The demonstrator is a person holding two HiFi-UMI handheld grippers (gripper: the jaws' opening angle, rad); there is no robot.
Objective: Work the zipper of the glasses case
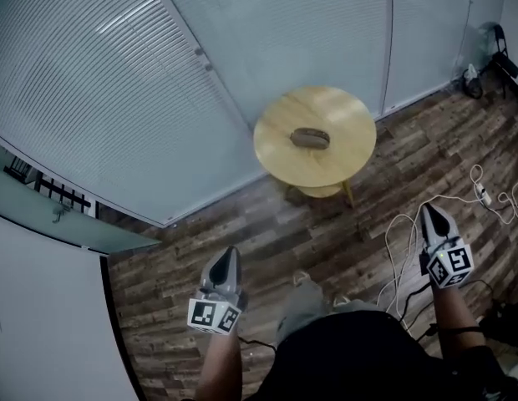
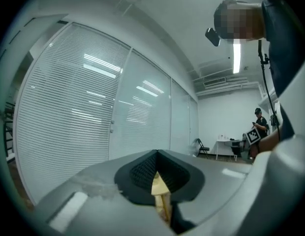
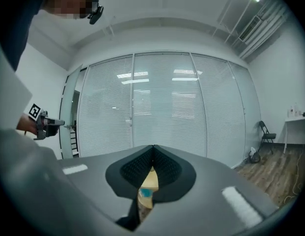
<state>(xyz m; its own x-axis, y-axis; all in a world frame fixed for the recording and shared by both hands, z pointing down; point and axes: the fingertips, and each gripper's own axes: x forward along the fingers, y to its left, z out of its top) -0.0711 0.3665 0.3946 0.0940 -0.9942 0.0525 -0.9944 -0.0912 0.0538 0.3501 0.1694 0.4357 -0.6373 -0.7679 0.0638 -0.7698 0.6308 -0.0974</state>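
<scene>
Out in the middle of the room, on a small round wooden surface (image 1: 352, 117) beside the glass wall with its blinds (image 1: 117, 82), lies the glasses case (image 1: 310, 138). It is a dark brown, oblong case lying flat near the centre of the top, with nothing else around it. That leaves it open to a reach from either side. From here I cannot make out its zipper or tell whether it is done up.

The person stands well back from it on the plank floor (image 1: 326, 224), holding one tool low on each side of the body. The left claw (image 1: 231, 252) has its jaws pressed together with nothing between them. The right claw (image 1: 428, 210) is also closed and empty, with a white cable (image 1: 398, 249) trailing on the floor near it. Both point level towards the wall and the surface, as tools are carried rather than used.

I judge the zipper work has not begun. The first need is to close the gap to the surface. Then one claw would likely steady the case while the other goes for the pull tab.
</scene>
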